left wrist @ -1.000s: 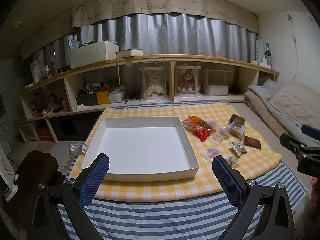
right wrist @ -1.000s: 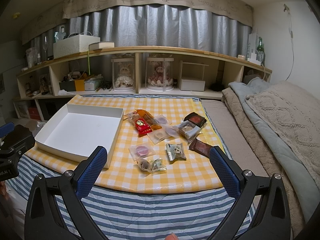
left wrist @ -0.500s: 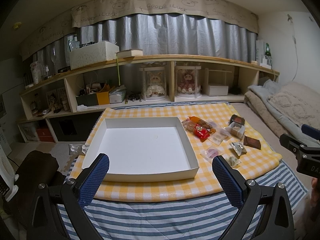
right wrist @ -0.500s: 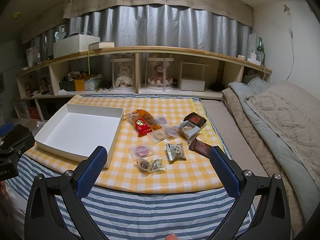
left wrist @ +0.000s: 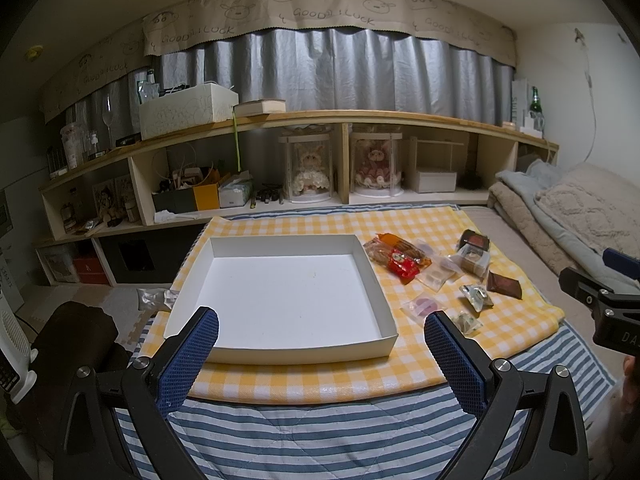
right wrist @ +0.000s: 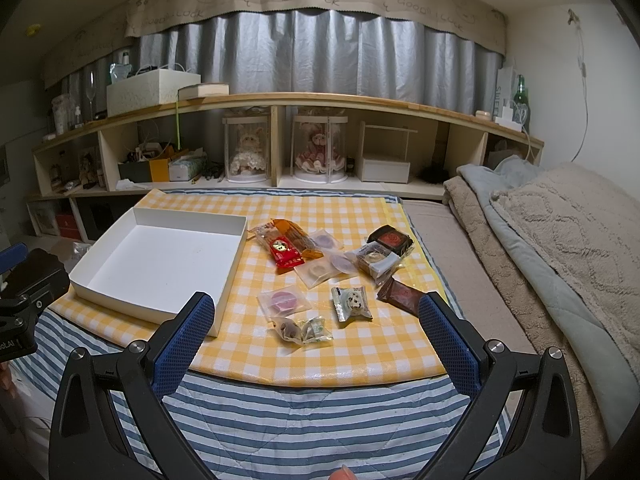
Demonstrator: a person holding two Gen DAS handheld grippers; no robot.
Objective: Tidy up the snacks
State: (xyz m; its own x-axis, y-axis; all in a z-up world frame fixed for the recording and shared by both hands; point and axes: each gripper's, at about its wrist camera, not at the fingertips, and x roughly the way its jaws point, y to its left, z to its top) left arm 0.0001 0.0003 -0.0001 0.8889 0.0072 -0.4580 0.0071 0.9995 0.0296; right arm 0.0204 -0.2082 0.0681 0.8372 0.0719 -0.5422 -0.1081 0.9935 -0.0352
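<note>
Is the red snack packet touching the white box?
Apart. The right wrist view shows a strip of checked cloth between the red packet and the box wall; the left wrist view shows that gap too.

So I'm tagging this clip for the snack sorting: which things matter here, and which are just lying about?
For the job: white box, red snack packet, brown chocolate packet, purple sweet in clear wrap, both open grippers.

Lying about: dolls in display cases, tissue box, green bottle, blankets.
</note>
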